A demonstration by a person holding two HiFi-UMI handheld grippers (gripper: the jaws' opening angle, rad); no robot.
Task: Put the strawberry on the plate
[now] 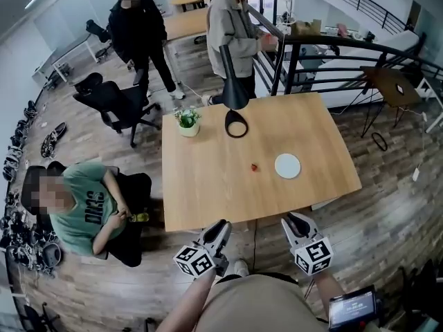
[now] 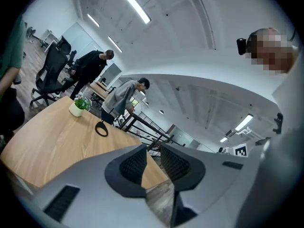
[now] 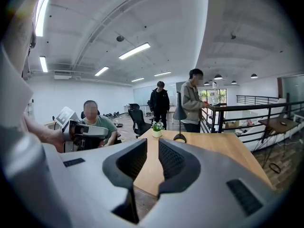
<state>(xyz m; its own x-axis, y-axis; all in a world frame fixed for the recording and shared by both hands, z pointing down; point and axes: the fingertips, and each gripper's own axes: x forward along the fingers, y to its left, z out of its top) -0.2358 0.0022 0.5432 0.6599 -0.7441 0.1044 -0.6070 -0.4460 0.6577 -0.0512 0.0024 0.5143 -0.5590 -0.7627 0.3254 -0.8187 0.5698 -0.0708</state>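
So, nothing done yet: the strawberry (image 1: 254,167) sits on the bare wooden table (image 1: 208,185), near the white plate (image 1: 287,165) but apart from it. Pick and place are both left to do, I'd say. The left gripper (image 1: 221,230) and right gripper (image 1: 296,221) hang at the table's near edge, well short of the fruit, jaws slightly parted, gripping nothing.

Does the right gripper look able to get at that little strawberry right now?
Probably yes: the right gripper hangs open and empty just off the table, and only bare wood lies between it and the strawberry. The plate sits off to the side.
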